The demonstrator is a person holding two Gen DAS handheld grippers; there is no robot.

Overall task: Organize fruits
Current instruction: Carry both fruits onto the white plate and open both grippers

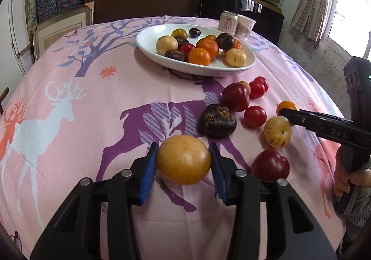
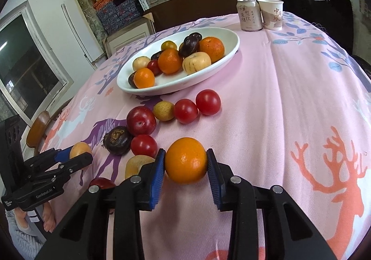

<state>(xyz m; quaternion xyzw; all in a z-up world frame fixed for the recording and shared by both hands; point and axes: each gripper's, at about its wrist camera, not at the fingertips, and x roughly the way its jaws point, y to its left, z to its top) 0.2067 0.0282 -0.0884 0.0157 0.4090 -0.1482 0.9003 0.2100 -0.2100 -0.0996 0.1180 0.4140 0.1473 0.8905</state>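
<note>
pink cloth printed with deer and trees covers the tabletop. left claw is closed on a yellow-orange round fruit; both blue ribbed pads press its sides, low at the near edge of the tabletop. right claw is closed on a mandarin, blue pads touching it on both sides; in the left wrist view the black finger of this claw reaches in from the right edge over the loose fruit, and its pads are not visible there. a white oval dish stands further back on the tabletop and holds mandarins, dark water chestnuts, pale striped melon-like fruits, a cherry tomato, a small yellow fruit and a dark plum. loose fruit lies on the cloth between the dish and the claws: a dark water chestnut, a red plum, three cherry tomatoes, a pale striped fruit just beside the right claw's finger, a second red plum nearer the camera, and a small yellow fruit touching the first plum. a drink can and a paper cup stand side by side behind the dish. a hand grips the right claw's handle at the right edge.
</note>
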